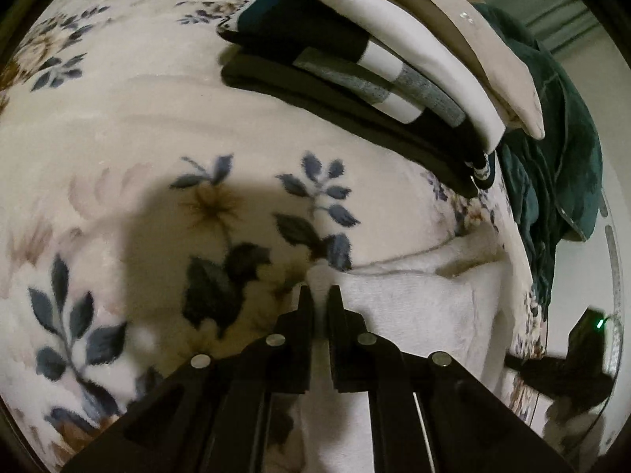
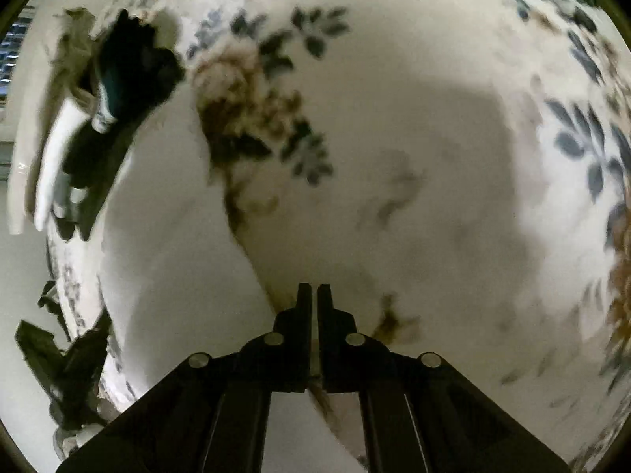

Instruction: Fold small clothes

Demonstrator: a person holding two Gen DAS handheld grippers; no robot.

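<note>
A white fuzzy garment (image 1: pixel 414 307) lies on the floral blanket (image 1: pixel 118 126). My left gripper (image 1: pixel 320 295) is shut on a pinch of the white garment's corner, which pokes up between the fingertips. In the right wrist view the white garment (image 2: pixel 177 276) spreads to the left, its edge running down to my right gripper (image 2: pixel 314 295). The right gripper's jaws are almost together at that edge; I cannot see cloth between them. The other gripper shows dark at the right of the left wrist view (image 1: pixel 572 362).
A stack of folded clothes (image 1: pixel 374 59), black, grey, white and beige, sits at the far side of the blanket; it also shows in the right wrist view (image 2: pixel 98 118). A dark green garment (image 1: pixel 552 165) is heaped beside it at the bed's edge.
</note>
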